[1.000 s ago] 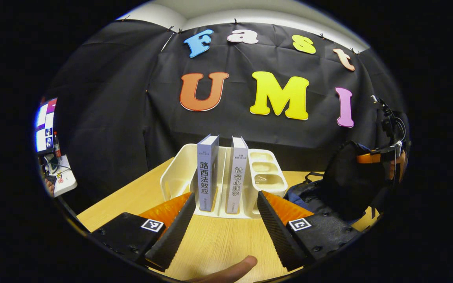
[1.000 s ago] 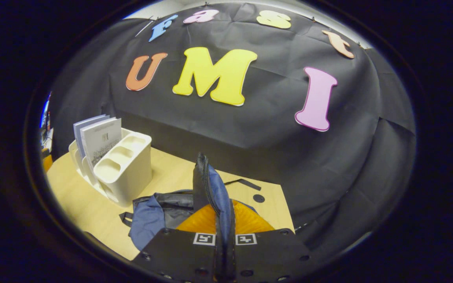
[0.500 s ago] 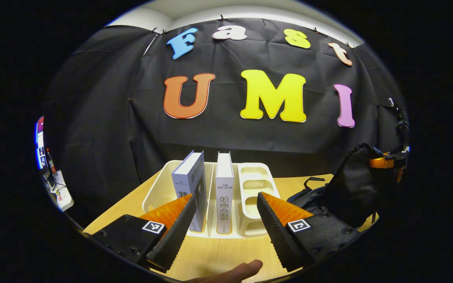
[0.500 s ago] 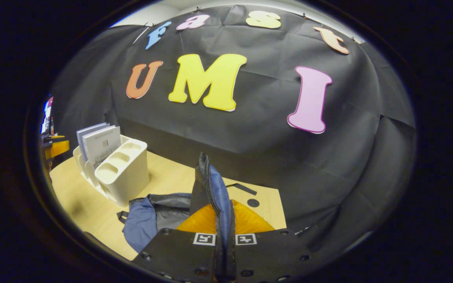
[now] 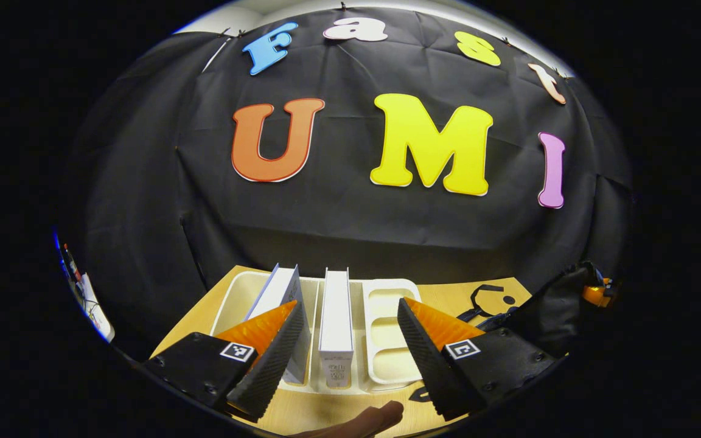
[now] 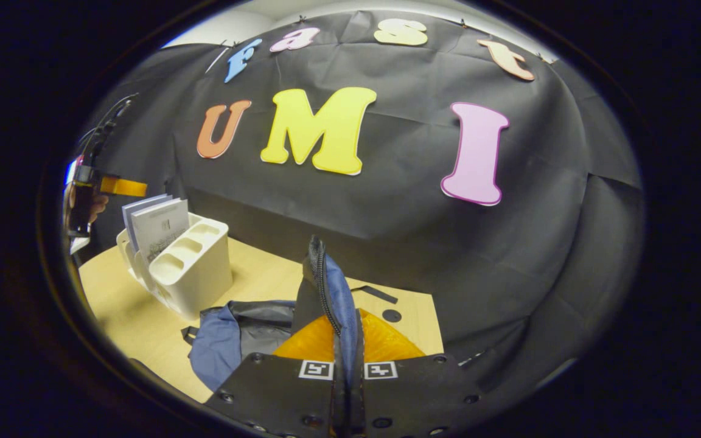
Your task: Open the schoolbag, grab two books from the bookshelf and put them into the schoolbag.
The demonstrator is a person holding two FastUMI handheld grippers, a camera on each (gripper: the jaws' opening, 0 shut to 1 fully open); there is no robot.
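Observation:
Two grey-white books stand upright in a white rack [image 5: 390, 365]: the left book [image 5: 279, 293] and the right book [image 5: 336, 310]. My left gripper [image 5: 348, 304] hovers open over them, looking down on their top edges, the right book between its fingers without touching. The dark blue and black schoolbag [image 6: 235, 337] lies on the table to the right of the rack. My right gripper [image 6: 345, 319] is shut on the bag's zip-edged flap [image 6: 325, 289], holding it upright. In the right gripper view, the left gripper [image 6: 98, 188] hangs above the books [image 6: 159, 222].
The wooden table [image 6: 125, 310] carries the rack [image 6: 195, 271] on the left and the bag [image 5: 545, 301] on the right. The black cloth wall stands close behind both. A fingertip [image 5: 366, 418] shows at the bottom of the left gripper view.
My left gripper has risen and moved forward over the books, so I see their tops instead of their spines. The right gripper stays shut on the flap, almost still.

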